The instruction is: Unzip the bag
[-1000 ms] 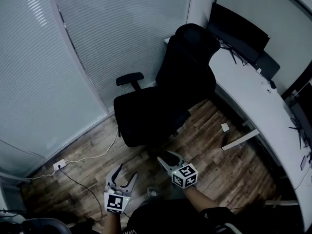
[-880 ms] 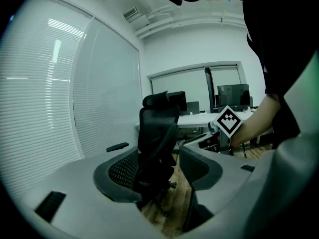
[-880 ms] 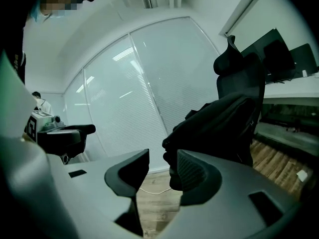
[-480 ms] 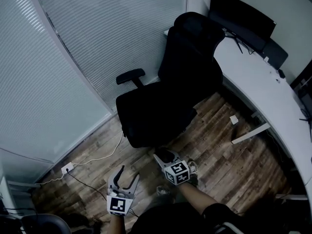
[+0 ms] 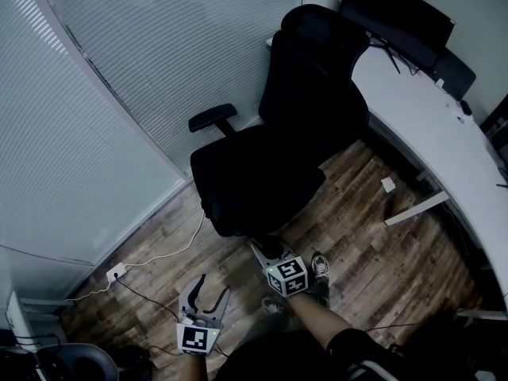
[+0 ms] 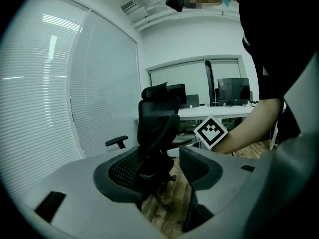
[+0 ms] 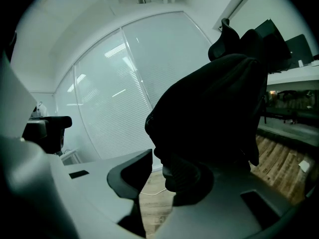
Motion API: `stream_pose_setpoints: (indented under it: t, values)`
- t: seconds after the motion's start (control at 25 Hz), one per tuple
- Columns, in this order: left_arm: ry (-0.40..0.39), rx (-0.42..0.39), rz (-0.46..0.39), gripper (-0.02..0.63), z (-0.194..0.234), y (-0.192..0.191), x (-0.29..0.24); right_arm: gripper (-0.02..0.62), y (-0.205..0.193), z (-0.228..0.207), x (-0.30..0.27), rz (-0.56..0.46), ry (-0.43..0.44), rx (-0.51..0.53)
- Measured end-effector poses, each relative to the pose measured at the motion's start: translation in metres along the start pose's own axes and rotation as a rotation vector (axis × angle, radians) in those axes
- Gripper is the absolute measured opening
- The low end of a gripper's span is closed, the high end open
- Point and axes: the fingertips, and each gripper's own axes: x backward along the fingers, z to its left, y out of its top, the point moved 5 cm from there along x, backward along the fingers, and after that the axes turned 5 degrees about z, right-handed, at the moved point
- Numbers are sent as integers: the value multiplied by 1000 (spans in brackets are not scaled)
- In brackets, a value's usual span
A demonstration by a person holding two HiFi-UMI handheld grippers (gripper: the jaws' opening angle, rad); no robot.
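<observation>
Head view shows the left gripper and right gripper aimed at the office chair, probably lining up for the bag, seemingly the dark bulk on its seat. The left gapes wide, empty; the right's jaws, just narrowing, stand apart, holding nothing.

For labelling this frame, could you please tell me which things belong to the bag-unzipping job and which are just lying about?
Job: black bulk on the office chair, probably the bag.
Lying about: desk, monitor, white cable.
</observation>
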Motion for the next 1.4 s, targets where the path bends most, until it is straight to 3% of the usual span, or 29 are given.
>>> stream_pose_setpoints:
  t: [0.12, 0.32, 0.52, 0.76, 1.12, 1.28, 1.4]
  values:
    - [-7, 6, 9, 256, 1, -1, -3, 64, 1, -4, 3, 5, -22, 19]
    - [-28, -16, 13, 256, -4, -3, -13, 49, 0, 3, 9, 13, 32, 22]
    - [-36, -60, 35, 256, -1, -9, -25, 48, 0, 13, 20, -22, 168, -84]
    - [-61, -185, 71, 256, 4, -15, -50, 46, 14, 17, 37, -98, 286, -179]
    - [-116, -329, 125, 260, -6, -22, -99, 46, 20, 9, 51, -89, 346, -186]
    - [-141, -439, 137, 288, -13, -24, -124, 46, 23, 9, 55, -80, 393, -189]
    - [-155, -463, 132, 295, -14, -19, -142, 46, 25, 6, 58, -73, 427, -187]
